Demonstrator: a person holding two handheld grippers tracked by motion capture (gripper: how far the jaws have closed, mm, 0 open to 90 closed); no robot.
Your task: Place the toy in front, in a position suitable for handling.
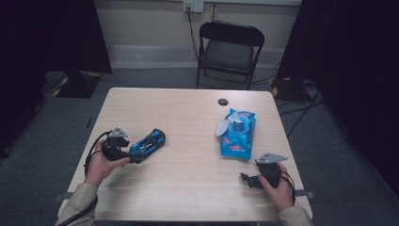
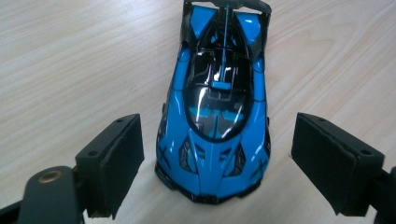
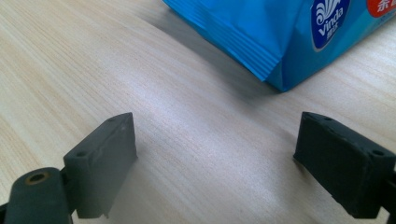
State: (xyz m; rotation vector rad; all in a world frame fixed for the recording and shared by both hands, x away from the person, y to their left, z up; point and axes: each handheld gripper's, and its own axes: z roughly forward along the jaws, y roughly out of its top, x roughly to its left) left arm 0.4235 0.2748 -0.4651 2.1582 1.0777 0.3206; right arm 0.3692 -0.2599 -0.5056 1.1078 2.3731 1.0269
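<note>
A blue and black toy sports car [image 1: 149, 143] lies on the left part of the wooden table [image 1: 188, 179]. My left gripper [image 1: 136, 158] is at its near end, jaws pointing toward it. In the left gripper view the car [image 2: 219, 93] has its nose between the two black pads [image 2: 114, 163], with a gap on each side, so my left gripper [image 2: 219, 128] is open around it. A blue pack of wipes [image 1: 238, 133] lies on the right part of the table. My right gripper [image 1: 245, 179] rests near the front right corner, open and empty [image 3: 217, 123], with the pack [image 3: 280, 32] just ahead of it.
A small dark round hole [image 1: 223, 101] sits in the tabletop near the far edge. A black folding chair [image 1: 228, 47] stands beyond the table. Dark curtains hang at both sides, and cables run over the floor at the right.
</note>
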